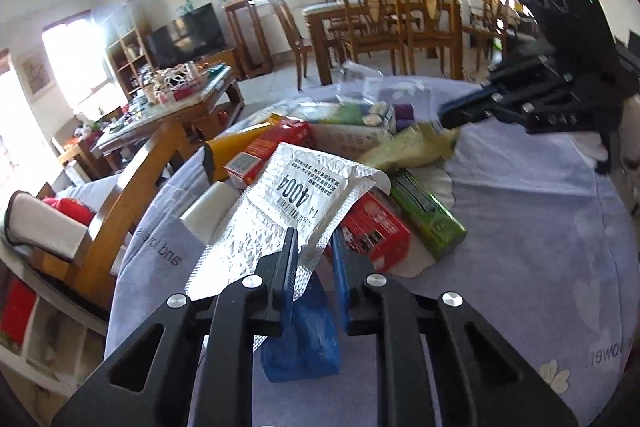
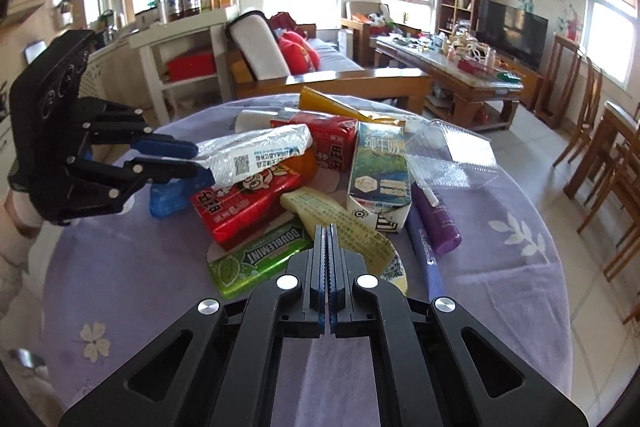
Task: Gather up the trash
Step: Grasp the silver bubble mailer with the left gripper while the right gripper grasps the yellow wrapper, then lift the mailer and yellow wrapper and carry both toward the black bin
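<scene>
The left hand-held gripper (image 1: 314, 247) has its jaws drawn narrow onto the near edge of a silver foil mailer pouch (image 1: 288, 211), and the pads press the foil from both sides. In the right wrist view the same left hand-held gripper (image 2: 198, 159) comes in from the left with the pouch (image 2: 256, 155) pinched at one short end. The pouch stands out from the fingers roughly level. Its long axis runs along the line the fingers point, away toward the heap, and its printed label faces up. A grip at the end probably serves to peel it off the pile without dragging the cartons beneath.

The right hand-held gripper (image 2: 329, 239) is closed tight, pad against pad, on the near end of a pale yellow wrapper (image 2: 344, 227). The wrapper lies flat. Its length runs from the fingertips back toward the milk carton (image 2: 380, 163), which stands upright.

Around them the rest of the trash sits in one heap near the middle of the worktop (image 2: 500, 267), which is covered in a lilac cloth. There are red drink cartons (image 2: 244, 203), a green Doublemint gum pack (image 2: 256, 259) lying flat, a purple bottle (image 2: 436, 219) on its side, a clear plastic tray (image 2: 456, 155) and a blue packet (image 2: 168, 199) just under the left fingers.
</scene>
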Available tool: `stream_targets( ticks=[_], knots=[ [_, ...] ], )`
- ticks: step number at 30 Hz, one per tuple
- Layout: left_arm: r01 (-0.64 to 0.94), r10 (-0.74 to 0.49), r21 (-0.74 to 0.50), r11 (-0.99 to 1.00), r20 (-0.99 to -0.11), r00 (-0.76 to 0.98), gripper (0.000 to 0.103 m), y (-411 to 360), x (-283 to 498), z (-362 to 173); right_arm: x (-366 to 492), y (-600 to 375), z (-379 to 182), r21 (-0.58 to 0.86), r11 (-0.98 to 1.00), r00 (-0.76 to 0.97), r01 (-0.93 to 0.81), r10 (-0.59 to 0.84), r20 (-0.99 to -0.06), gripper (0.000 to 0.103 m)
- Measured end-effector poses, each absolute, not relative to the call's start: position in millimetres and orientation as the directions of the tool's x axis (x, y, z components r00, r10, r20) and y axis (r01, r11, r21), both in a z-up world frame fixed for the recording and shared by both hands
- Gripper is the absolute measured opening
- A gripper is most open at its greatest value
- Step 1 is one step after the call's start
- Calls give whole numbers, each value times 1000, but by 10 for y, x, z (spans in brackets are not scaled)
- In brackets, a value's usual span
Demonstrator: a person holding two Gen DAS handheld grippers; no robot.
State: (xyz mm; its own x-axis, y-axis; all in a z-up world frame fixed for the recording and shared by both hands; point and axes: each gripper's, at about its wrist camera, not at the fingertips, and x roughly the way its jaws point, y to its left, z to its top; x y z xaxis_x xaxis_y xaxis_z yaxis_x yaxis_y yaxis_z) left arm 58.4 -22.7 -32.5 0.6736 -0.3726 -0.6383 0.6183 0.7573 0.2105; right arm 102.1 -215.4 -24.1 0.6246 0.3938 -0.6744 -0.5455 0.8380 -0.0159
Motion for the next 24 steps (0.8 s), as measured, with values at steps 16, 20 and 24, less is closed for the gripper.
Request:
stream_targets(
  ticks=[16, 20, 24],
  knots=[
    [483, -259, 186, 856, -653, 711, 22, -228, 849, -364, 1377, -1919, -634, -248, 789, 601, -563, 184, -778, 56],
    [479, -275, 139, 867, -668, 691, 18, -226, 911, -390, 1438, -1875, -702, -251, 779, 588, -574, 179, -789, 45],
    [479, -295, 111, 871, -662, 689, 12, -194, 921, -372, 1375, -1969, -631, -159, 804, 568, -573, 249, -785, 40]
  ],
)
